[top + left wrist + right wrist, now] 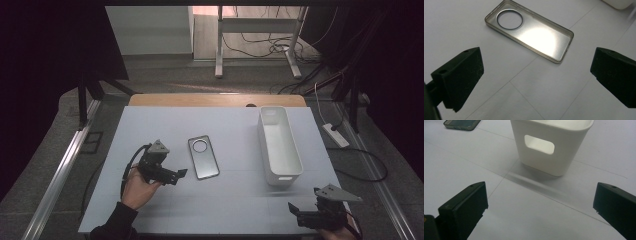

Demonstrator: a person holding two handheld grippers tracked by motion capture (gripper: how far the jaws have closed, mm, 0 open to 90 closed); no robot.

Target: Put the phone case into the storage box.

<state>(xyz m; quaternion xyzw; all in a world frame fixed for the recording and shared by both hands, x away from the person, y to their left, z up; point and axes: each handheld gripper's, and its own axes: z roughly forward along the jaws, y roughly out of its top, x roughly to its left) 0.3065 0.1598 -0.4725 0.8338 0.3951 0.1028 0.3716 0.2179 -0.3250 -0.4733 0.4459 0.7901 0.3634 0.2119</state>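
A clear phone case (203,157) lies flat mid-bench, long axis running away from the person, just right of the left gripper (179,173) — jaws wide open, empty, aimed at it. The right gripper (292,208), equally open, sits well apart near the white bin (295,162).

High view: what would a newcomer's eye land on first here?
Probably the clear phone case with its round camera cutout, lying flat mid-table on the white table, just ahead of the open left hand-held gripper. Next, the long white bin standing empty to the case's right, its handle slot facing the open right hand-held gripper at the table's near right corner.
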